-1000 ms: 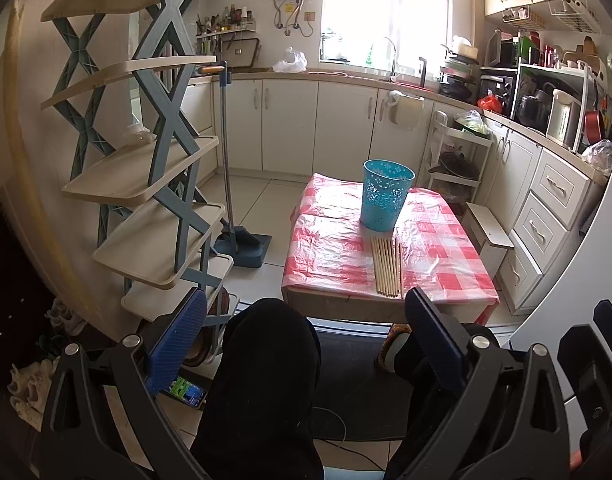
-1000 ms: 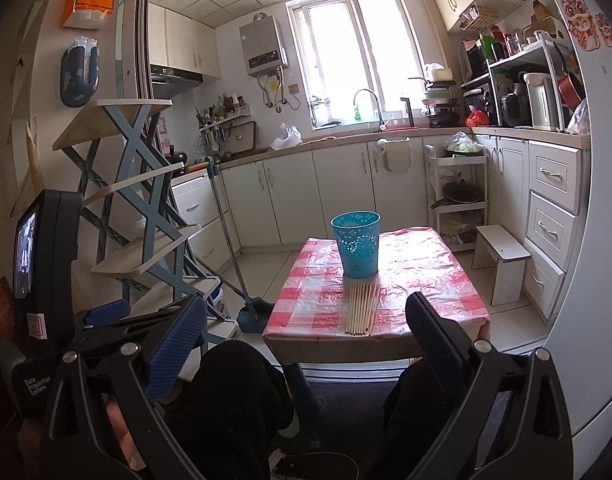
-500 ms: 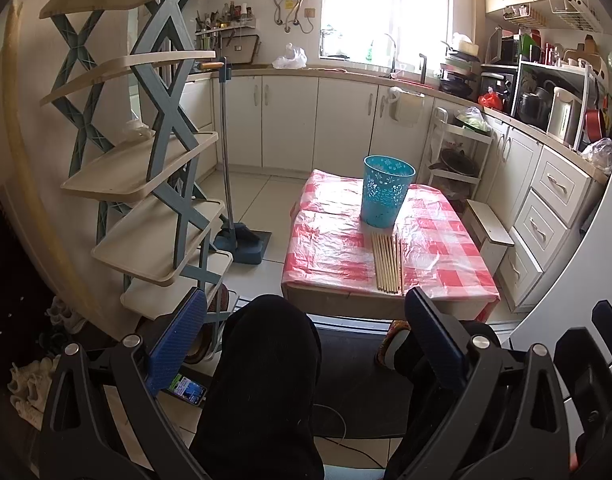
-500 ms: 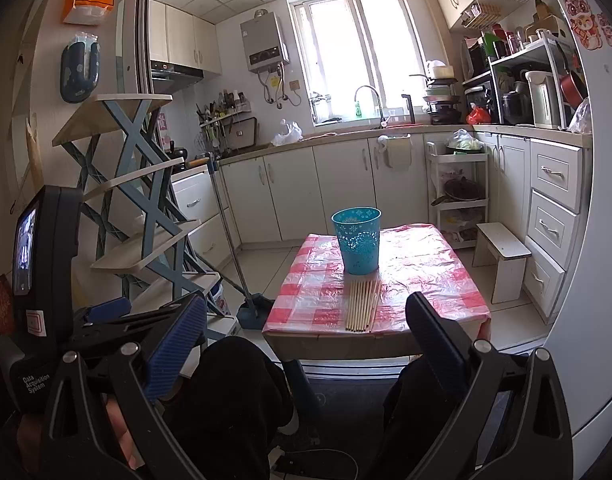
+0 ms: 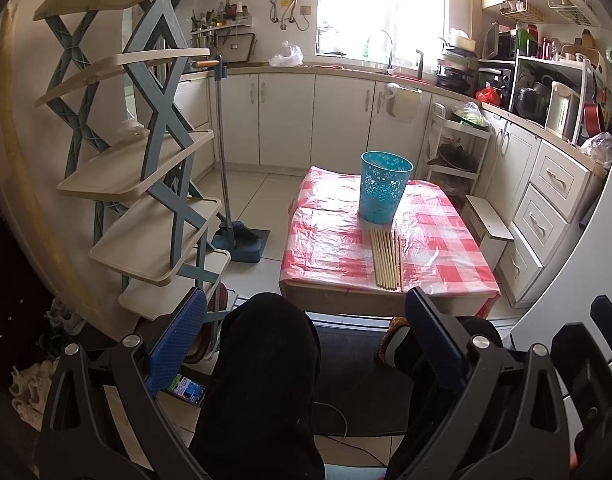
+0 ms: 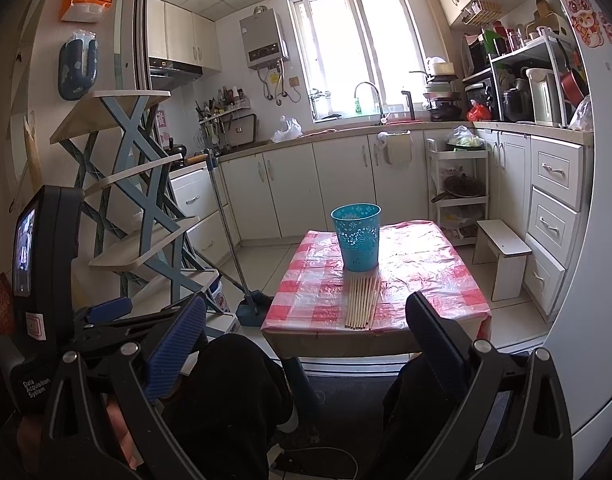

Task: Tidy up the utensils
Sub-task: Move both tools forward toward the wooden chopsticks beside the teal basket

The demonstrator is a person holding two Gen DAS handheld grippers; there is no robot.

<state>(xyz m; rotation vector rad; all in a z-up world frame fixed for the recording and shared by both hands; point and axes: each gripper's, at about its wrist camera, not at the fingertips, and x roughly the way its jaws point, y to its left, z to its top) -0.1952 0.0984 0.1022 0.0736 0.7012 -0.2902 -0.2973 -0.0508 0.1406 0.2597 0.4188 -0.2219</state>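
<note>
Left wrist view shows me the left gripper (image 5: 306,344) low over my operator's knees, jaws spread wide with nothing between them; the right wrist view shows the right gripper (image 6: 306,344) the same, released and empty, both well short of the table (image 6: 461,280).

On the checked tabletop, a row of wooden chopsticks (image 5: 385,258) lies side by side, their near tips close to the near edge and their far tips almost at the foot of the teal basket (image 5: 383,186). That basket stands upright around the middle of the tabletop, open mouth up. One or two sticks sit slightly apart on the right side of the row.

I judge the work not yet begun: nothing is lifted, nothing visibly in the basket. The step in hand is the approach. Next I would bring one gripper forward and down over the near edge, line its jaws across a stick or a few, and pinch near the tips so they can be tipped upright into the basket.
</note>
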